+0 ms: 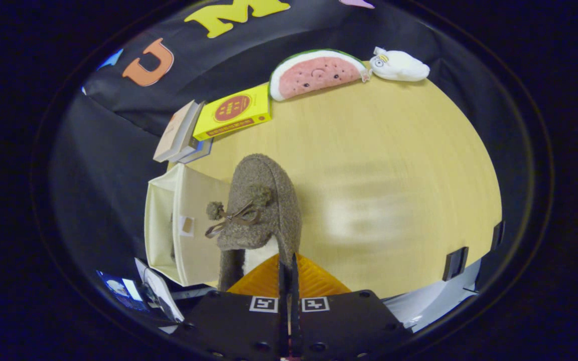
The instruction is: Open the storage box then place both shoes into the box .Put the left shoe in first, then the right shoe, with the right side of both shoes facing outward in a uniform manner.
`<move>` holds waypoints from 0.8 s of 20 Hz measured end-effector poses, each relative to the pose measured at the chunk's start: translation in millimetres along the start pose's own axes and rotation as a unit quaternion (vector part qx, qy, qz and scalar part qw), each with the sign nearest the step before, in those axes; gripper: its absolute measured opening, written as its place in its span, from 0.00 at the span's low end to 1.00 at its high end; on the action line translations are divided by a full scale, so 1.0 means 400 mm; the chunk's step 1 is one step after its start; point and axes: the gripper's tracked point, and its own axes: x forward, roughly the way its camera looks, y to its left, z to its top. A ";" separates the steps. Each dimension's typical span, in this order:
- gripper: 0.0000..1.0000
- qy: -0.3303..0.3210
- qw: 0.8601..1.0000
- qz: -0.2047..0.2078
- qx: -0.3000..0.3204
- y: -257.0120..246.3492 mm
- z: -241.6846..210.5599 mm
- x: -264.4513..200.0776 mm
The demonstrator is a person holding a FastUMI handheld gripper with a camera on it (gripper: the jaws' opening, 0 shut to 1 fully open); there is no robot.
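Pinching the heel rim of a fuzzy grey-brown shoe (261, 205), the gripper (289, 265) has its two fingers drawn almost together at the lower middle of the frame, both pressing on the shoe's edge. The shoe hangs just ahead of the fingers, toe pointing away, its pompom bow on top. To its left, at the left centre, the cream storage box (168, 225) lies on the wooden table (394, 165), its open interior showing. In the upper left, a yellow book (234, 113) and stacked books (178, 135) rest near the booth wall. A watermelon plush (316, 72) and a white plush toy (399, 65) sit at the upper middle.
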 end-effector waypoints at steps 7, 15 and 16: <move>0.03 -0.022 0.998 0.065 -0.003 0.304 -0.007 0.015; 0.02 -0.057 0.997 0.040 -0.022 0.510 -0.054 0.167; 0.02 -0.068 0.997 0.023 -0.024 0.511 -0.057 0.192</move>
